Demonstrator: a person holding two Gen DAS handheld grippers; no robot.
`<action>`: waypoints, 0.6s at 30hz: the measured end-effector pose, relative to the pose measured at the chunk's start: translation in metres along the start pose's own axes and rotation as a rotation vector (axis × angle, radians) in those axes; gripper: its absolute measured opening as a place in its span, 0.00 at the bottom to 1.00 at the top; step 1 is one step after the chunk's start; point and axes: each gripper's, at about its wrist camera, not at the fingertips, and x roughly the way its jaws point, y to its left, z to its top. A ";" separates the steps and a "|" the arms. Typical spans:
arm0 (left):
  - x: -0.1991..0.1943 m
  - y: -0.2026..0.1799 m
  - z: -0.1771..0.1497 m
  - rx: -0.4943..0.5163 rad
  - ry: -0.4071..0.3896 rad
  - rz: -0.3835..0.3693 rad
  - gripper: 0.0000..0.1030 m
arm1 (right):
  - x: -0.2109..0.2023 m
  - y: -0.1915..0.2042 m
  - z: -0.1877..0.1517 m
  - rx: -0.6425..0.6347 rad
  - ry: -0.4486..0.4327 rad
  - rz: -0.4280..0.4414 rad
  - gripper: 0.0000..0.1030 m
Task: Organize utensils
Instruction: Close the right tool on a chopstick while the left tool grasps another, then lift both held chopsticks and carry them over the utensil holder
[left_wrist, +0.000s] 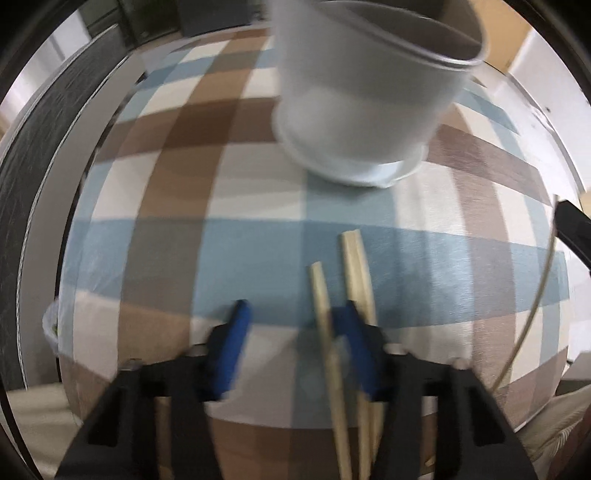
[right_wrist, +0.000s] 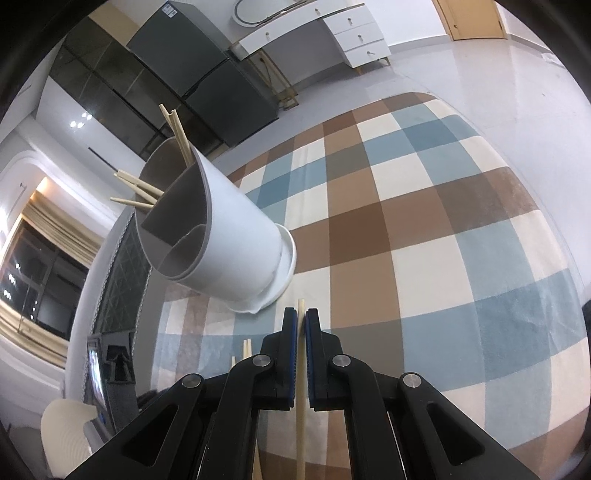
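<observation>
the right gripper (right_wrist: 300, 325) has its two blue-padded jaws pinched nearly together on one single chopstick (right_wrist: 301, 373), which runs straight back between them toward the camera, its pale tip poking out just past the pads. the left gripper (left_wrist: 291, 332) is spread wide with nothing between the pads; its view is smeared, so fine detail is lost. one loose chopstick (left_wrist: 325, 332) lies on the cloth and crosses just inside the right-hand blue pad, and a pair of chopsticks (left_wrist: 356, 273) lies side by side just beyond it, passing under that same finger. whether the pad touches any of them i cannot tell.

the white utensil holder (right_wrist: 229, 236) stands on the checked tablecloth (right_wrist: 424, 229), a single round tub on a shallow white drip saucer (right_wrist: 286, 266), with grey dividers splitting its inside into compartments. in the right wrist view it already has chopsticks in it: two upright chopsticks (right_wrist: 177, 129) leaning close together at the far side, and about three slanted chopsticks (right_wrist: 138, 188) fanning out to the left over the rim. from the left wrist view the same holder (left_wrist: 369, 92) sits just ahead, near the loose pair but apart from it.

one more pale stick (right_wrist: 300, 177) lies on the cloth behind the holder. two or three short stick ends (right_wrist: 246, 349) show beside the right gripper's left finger.
</observation>
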 end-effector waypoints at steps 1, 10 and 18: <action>0.000 -0.004 0.003 0.005 -0.009 -0.002 0.20 | 0.000 0.001 0.000 -0.003 0.000 0.000 0.04; -0.006 0.005 0.017 -0.022 -0.040 -0.071 0.01 | -0.008 0.009 -0.001 -0.048 -0.037 0.024 0.04; -0.074 0.022 0.003 -0.037 -0.256 -0.104 0.00 | -0.037 0.041 -0.018 -0.167 -0.117 0.040 0.04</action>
